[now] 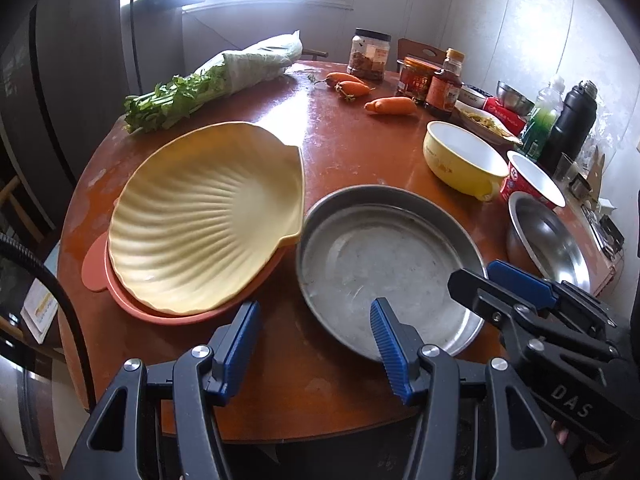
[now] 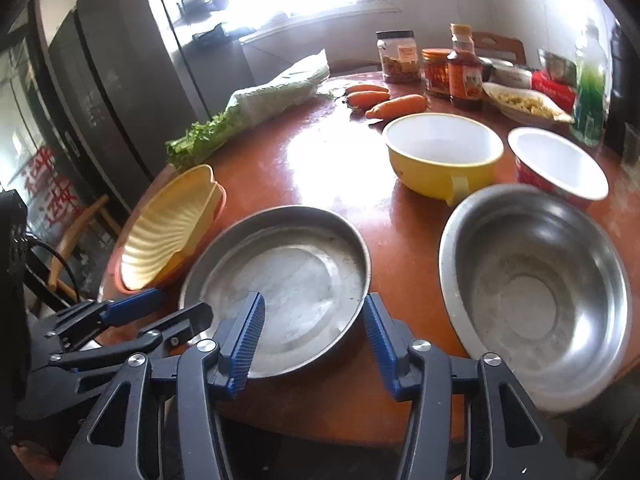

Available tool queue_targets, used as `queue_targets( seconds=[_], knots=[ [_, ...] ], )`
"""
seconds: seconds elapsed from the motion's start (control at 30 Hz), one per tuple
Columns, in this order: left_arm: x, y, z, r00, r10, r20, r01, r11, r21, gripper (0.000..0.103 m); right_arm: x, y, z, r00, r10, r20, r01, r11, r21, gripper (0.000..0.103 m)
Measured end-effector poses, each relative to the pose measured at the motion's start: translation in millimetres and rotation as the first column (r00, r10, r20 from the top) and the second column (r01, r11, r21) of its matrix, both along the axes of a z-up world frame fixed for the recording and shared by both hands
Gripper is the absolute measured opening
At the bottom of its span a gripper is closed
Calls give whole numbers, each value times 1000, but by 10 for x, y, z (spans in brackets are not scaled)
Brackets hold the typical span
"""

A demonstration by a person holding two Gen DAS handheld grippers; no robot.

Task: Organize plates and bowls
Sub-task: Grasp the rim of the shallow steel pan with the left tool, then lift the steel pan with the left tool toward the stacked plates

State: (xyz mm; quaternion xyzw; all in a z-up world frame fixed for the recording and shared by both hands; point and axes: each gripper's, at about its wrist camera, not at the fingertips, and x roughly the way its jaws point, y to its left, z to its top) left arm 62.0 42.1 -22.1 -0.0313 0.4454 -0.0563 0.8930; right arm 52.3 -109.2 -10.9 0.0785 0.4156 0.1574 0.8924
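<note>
Flat steel pan lying near the front edge of the round table, empty, not yet lifted. Just left of it, touching its rim, a cream shell-shaped plate already stacked on an orange plate. To the right, a steel bowl on the near side; further back a yellow bowl and a red-and-white bowl, all apart and unstacked.

Left gripper spread, empty, one finger over the pan's near rim, the other over bare table. Right gripper also spread and empty, straddling the pan's near right rim without pinching it.

Likely step: taking hold of the pan to add to the plate stack. Next move calls for lowering so one finger goes inside the rim and one outside, closing firmly, then lifting clear without nudging the shell plate.

Carrots, bagged greens and jars at the far side, uninvolved.
</note>
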Motion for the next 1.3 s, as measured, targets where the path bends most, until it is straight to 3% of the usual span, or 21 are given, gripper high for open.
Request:
queue_targets(
  seconds=[0.3,0.43,0.73,0.83,1.0,1.3],
  knots=[
    [65,-11,-89,1000,-5,-16,5,1000,2,57,78,63,-85,999,39,2,-38,997,-60,32],
    [62,4,-90,1000,-14,-12,14,1000,-15,56,-7,97,-88,997,78,-5,-78,993,-85,31],
    [103,12,-93,1000,-6,-6,6,1000,-1,51,171,210,-175,998,58,-13,-59,989,-135,32],
    [103,-21,-95,1000,5,2,-5,1000,10,48,173,231,-170,998,62,-2,-61,985,-160,27],
    [51,-68,-76,1000,0,-6,0,1000,3,44,126,141,-97,999,48,17,-45,987,-154,26],
    [-46,-164,167,999,5,48,-5,1000,12,44,75,-6,63,998,45,50,-40,995,-92,26]
  ],
)
